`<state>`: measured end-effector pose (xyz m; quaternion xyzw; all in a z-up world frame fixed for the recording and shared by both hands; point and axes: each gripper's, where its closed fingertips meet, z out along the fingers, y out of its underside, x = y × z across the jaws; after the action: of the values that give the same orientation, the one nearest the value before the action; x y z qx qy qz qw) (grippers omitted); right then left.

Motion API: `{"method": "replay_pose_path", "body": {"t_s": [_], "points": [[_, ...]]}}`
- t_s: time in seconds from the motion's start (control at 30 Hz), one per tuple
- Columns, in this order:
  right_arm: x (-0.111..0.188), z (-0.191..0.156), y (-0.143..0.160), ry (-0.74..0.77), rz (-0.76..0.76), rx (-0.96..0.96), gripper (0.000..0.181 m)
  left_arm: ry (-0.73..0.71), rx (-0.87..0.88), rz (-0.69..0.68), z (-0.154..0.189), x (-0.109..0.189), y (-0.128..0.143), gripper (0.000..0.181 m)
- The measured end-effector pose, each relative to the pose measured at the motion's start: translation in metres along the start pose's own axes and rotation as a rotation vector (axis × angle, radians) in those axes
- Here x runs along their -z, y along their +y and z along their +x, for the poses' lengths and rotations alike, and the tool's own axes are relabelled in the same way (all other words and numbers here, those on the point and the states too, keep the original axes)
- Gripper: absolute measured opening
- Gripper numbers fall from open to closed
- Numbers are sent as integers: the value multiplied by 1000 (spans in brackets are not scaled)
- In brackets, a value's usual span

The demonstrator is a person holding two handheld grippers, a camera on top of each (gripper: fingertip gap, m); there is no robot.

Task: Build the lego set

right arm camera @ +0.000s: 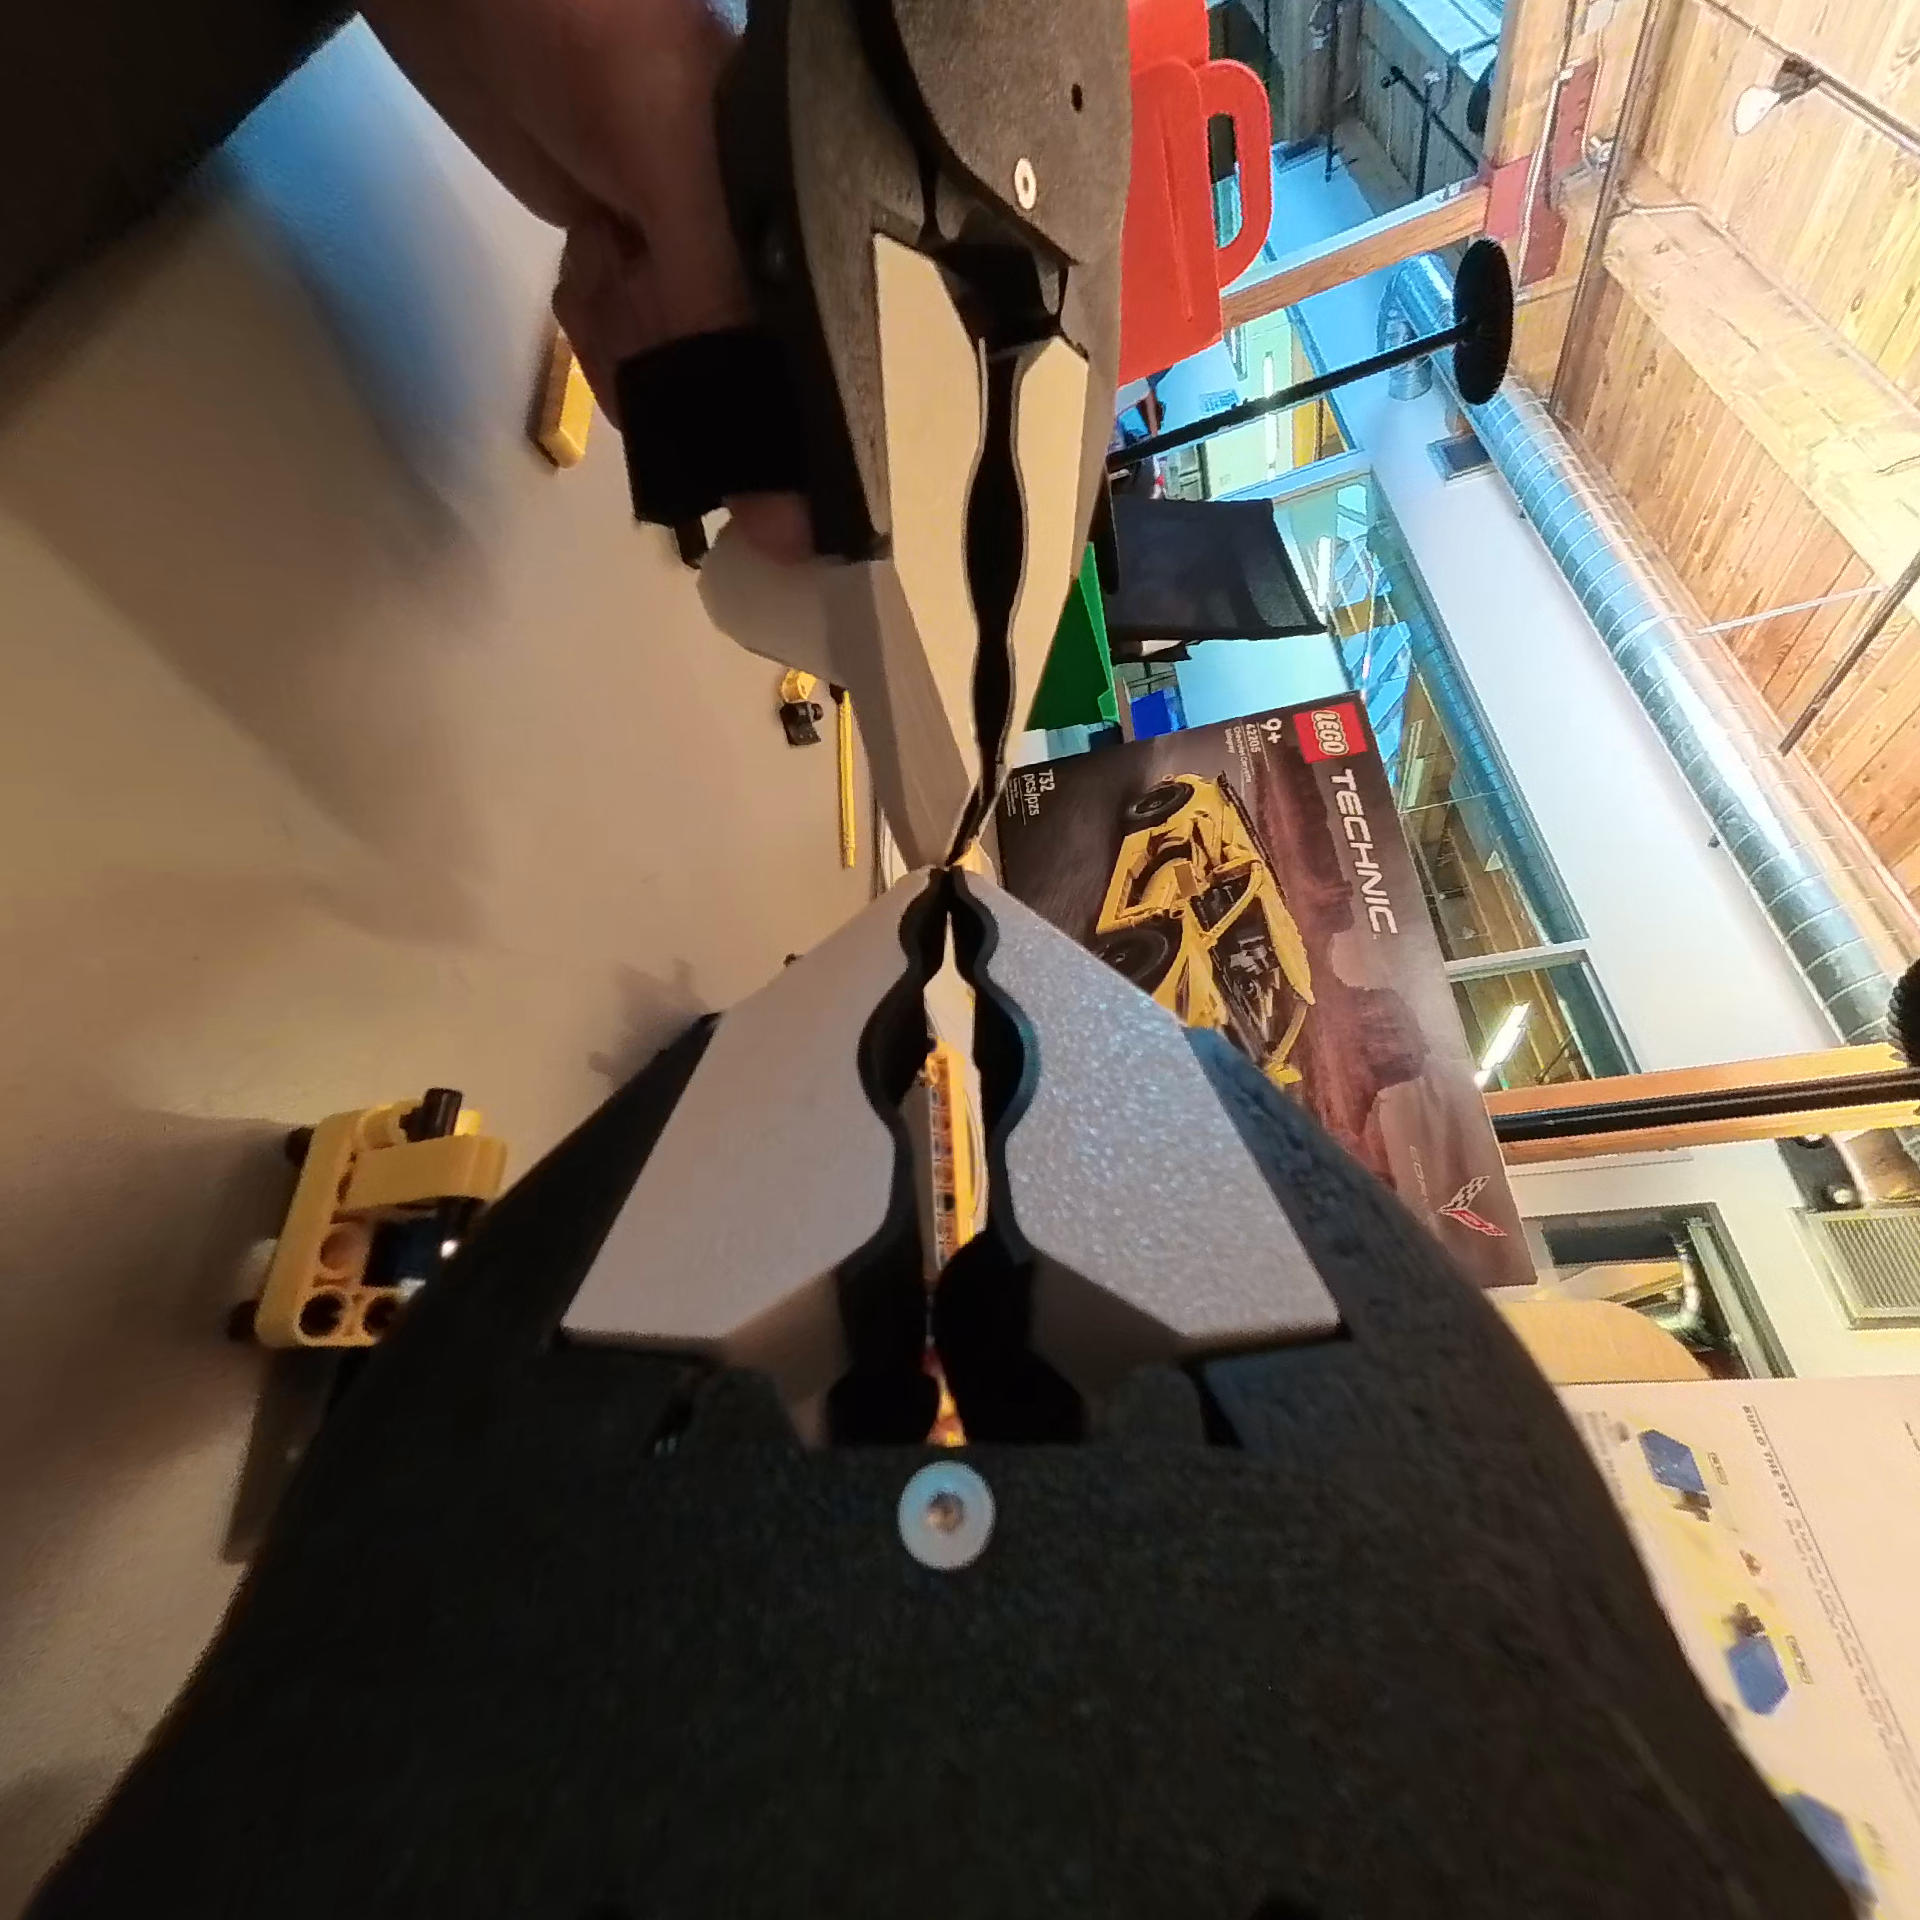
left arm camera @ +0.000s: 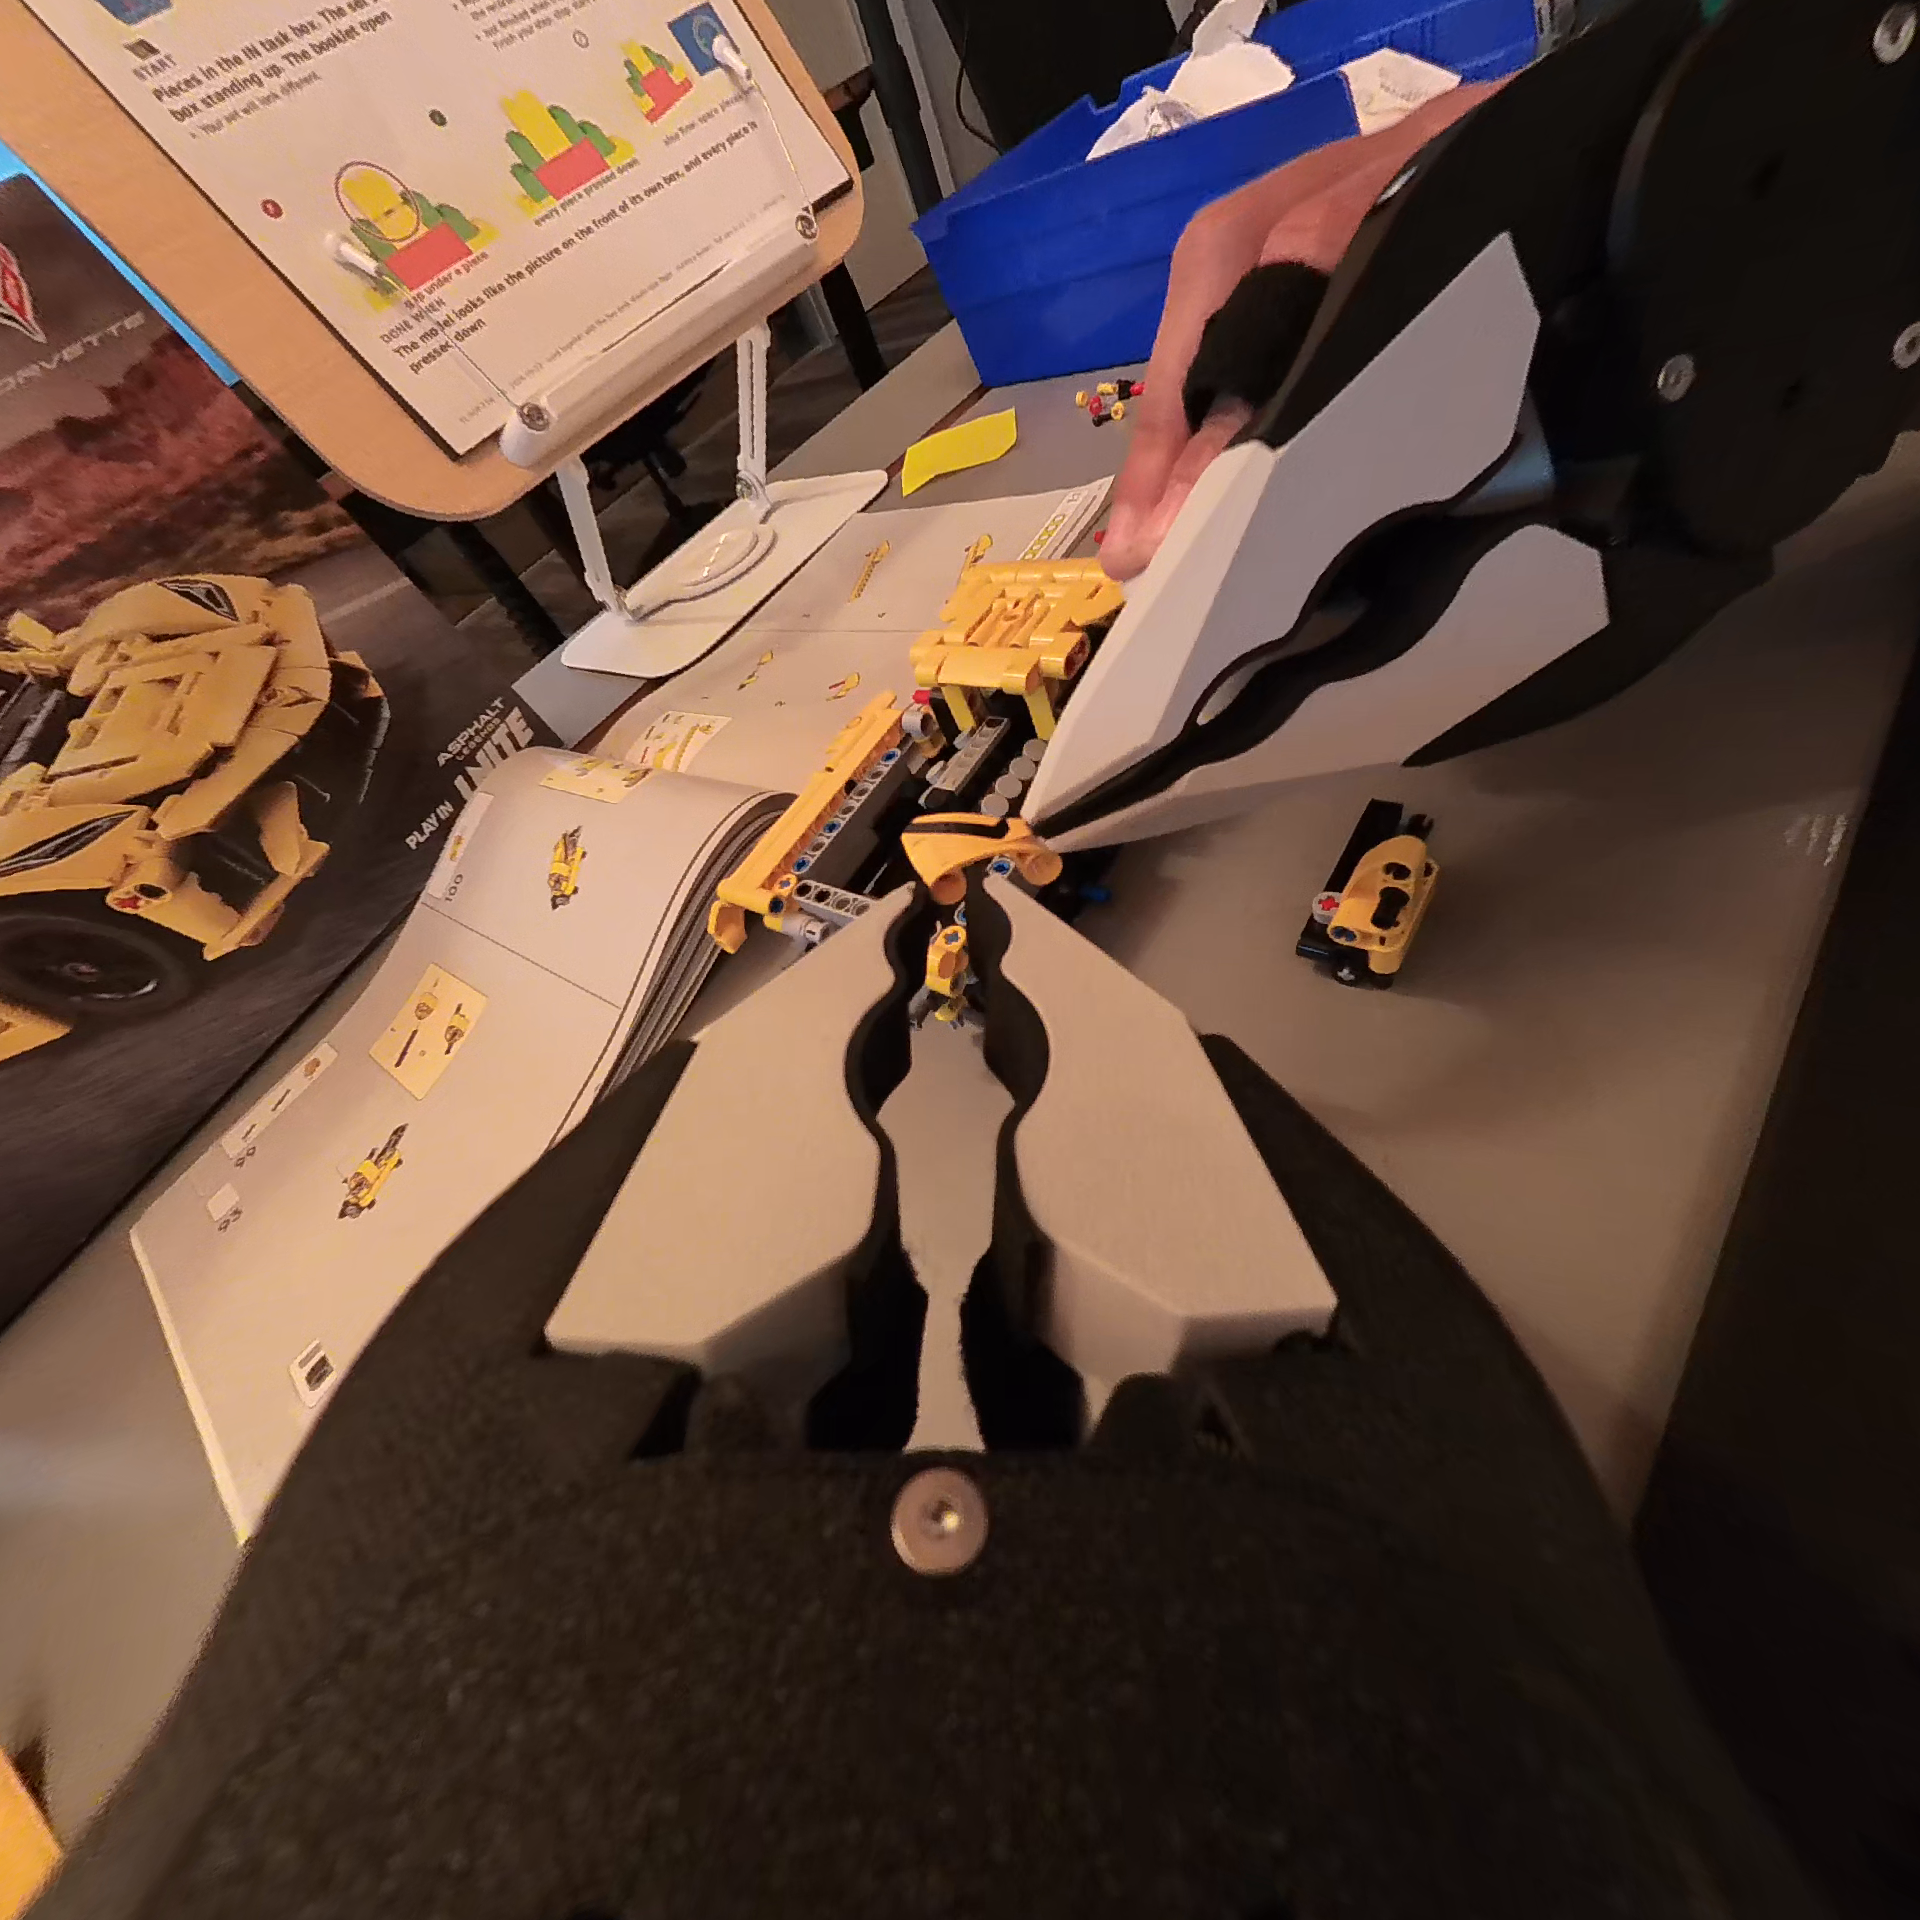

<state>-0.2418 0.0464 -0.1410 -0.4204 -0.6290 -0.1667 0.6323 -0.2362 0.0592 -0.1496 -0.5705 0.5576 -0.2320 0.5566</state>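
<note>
Right gripper [right arm camera: 951, 899] fingers nearly closed, tip to tip with left gripper [right arm camera: 961, 847]. Yellow subassembly [right arm camera: 364, 1226] on table [right arm camera: 260, 831] at left; set box [right arm camera: 1299, 977] behind.

Grey table [left arm camera: 1558, 1039] bears booklet [left arm camera: 436, 1039], stand [left arm camera: 717, 582], blue bin [left arm camera: 1049, 260].
</note>
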Motion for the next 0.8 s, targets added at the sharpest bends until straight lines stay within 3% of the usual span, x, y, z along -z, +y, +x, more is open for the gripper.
{"method": "replay_pose_path", "body": {"t_s": [0.8], "points": [[1,1,-2,-52,23,-261,0,-12,-24,6,0,1,-2,6]]}}
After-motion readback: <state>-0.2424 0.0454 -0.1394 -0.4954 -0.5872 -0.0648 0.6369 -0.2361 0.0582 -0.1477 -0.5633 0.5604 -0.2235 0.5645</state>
